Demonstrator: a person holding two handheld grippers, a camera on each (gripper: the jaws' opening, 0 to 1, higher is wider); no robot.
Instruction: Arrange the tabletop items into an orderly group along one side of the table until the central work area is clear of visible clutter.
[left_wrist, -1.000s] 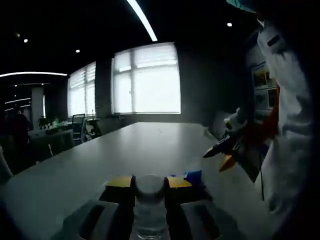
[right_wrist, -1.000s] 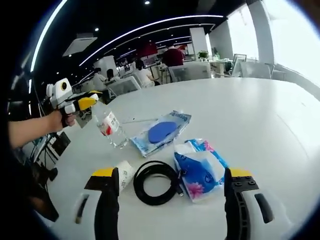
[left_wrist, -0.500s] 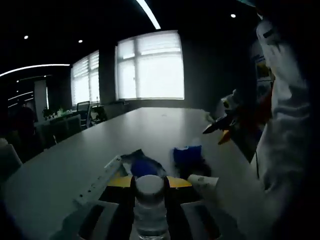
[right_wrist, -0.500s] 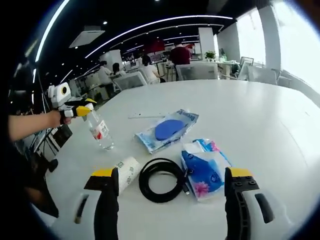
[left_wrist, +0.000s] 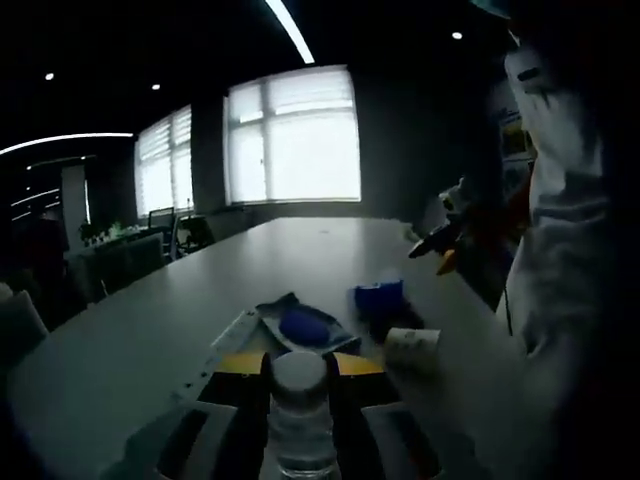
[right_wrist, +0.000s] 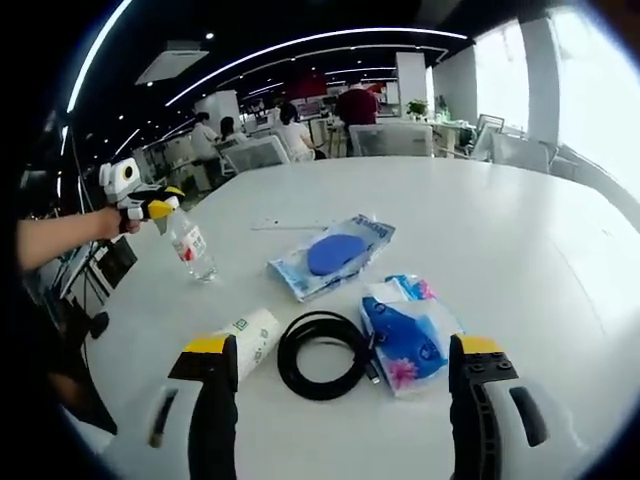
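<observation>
My left gripper (left_wrist: 300, 364) is shut on a clear water bottle (left_wrist: 300, 425) with a white cap. The right gripper view shows that left gripper (right_wrist: 152, 205) at the table's left side, holding the bottle (right_wrist: 190, 248) by its neck, tilted, base at or near the tabletop. My right gripper (right_wrist: 344, 350) is open above a coiled black cable (right_wrist: 322, 355), holding nothing. Around the cable lie a white roll (right_wrist: 250, 338), a blue tissue pack (right_wrist: 408, 338) and a packet with a blue disc (right_wrist: 335, 255). The right gripper (left_wrist: 440, 240) hangs beyond the tissue pack (left_wrist: 378, 297).
The white table (right_wrist: 520, 240) is bare to the right and far side. A thin clear ruler (right_wrist: 285, 227) lies past the packet. A person's white sleeve (left_wrist: 560, 230) rises at the right of the left gripper view. Office chairs and people sit beyond the table's far edge.
The left gripper has carried the bottle further left, away from the packet, and down to the tabletop. The right gripper stays open over the cable.
</observation>
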